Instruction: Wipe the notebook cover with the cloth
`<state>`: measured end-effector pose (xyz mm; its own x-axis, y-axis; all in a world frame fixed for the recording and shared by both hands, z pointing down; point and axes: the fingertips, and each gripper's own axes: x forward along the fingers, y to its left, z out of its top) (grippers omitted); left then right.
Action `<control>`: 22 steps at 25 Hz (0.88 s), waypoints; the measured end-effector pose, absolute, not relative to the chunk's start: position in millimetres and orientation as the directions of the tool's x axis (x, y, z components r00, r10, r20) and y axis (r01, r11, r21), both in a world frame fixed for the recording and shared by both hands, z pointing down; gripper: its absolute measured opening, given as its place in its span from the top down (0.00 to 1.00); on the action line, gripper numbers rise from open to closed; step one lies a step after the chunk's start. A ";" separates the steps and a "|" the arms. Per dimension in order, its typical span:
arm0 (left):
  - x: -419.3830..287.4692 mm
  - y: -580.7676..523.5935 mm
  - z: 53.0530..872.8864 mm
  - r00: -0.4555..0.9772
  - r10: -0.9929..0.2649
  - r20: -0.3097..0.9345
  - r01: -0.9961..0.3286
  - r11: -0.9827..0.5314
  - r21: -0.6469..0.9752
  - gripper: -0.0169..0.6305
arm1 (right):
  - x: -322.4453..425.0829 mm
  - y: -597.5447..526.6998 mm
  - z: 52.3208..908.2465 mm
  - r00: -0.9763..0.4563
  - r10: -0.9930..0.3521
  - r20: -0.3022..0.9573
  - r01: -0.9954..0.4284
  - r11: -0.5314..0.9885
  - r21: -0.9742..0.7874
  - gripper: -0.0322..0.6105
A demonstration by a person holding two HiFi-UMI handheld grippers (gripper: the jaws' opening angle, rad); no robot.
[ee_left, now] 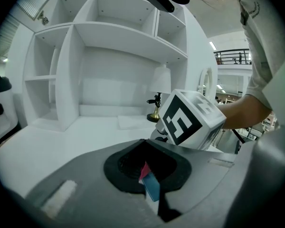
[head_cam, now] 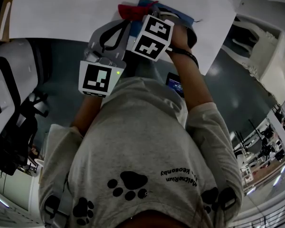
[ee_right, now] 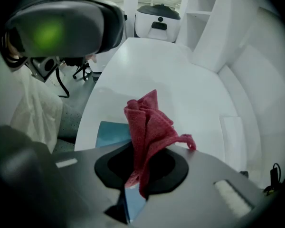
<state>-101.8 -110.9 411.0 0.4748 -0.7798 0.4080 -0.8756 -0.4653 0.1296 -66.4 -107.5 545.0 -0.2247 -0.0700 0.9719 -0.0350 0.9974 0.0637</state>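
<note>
From the head view we look down over our own shirt to the near edge of the white bench [head_cam: 61, 8]. Both tools meet there: the left gripper [head_cam: 122, 20] reaches in from below-left and the right gripper [head_cam: 135, 14] from the right. The red cloth [head_cam: 131, 11] is bunched at their tips. Just beside it is a strip of the blue notebook [head_cam: 149, 3], which lies at the bench edge and is mostly hidden by the right marker cube [head_cam: 152, 37].

In the left gripper view the jaws stand narrow, almost together. A sliver of blue notebook cover [ee_left: 152, 188] sits in the slit between them with a speck of red above it, so we judge that they nip the notebook's edge, though only a little of it shows. The right gripper's cube [ee_left: 190, 120] is just beyond, with white shelving [ee_left: 109, 56] at the back of the bench.

In the right gripper view the jaws are closed on the cloth [ee_right: 149, 127]. Its loose folds rise out of the jaws, and one corner trails to the right. The notebook [ee_right: 111, 133] lies flat on the bench, down and to the left of the bunch. We cannot tell whether the fabric touches the cover.

We take this to be the start of the wipe, with the cloth gripped and brought to the notebook. The next move calls for us to press the loose folds flat on the cover. Then we would sweep them across it while the left jaws steady the notebook so that it does not slide off the edge.
</note>
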 end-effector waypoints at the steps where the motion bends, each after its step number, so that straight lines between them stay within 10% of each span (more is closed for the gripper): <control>1: -100.4 -111.1 410.6 0.477 -0.778 0.408 -0.874 -0.468 0.129 0.98 | -63.1 -107.9 544.8 -0.220 -0.072 0.973 -0.038 0.997 0.065 0.87; 22: -61.6 -103.6 405.4 0.547 -0.739 0.394 -0.828 -0.545 0.128 0.98 | 48.5 -95.2 547.7 -0.116 -0.092 0.989 -0.195 0.978 0.069 0.87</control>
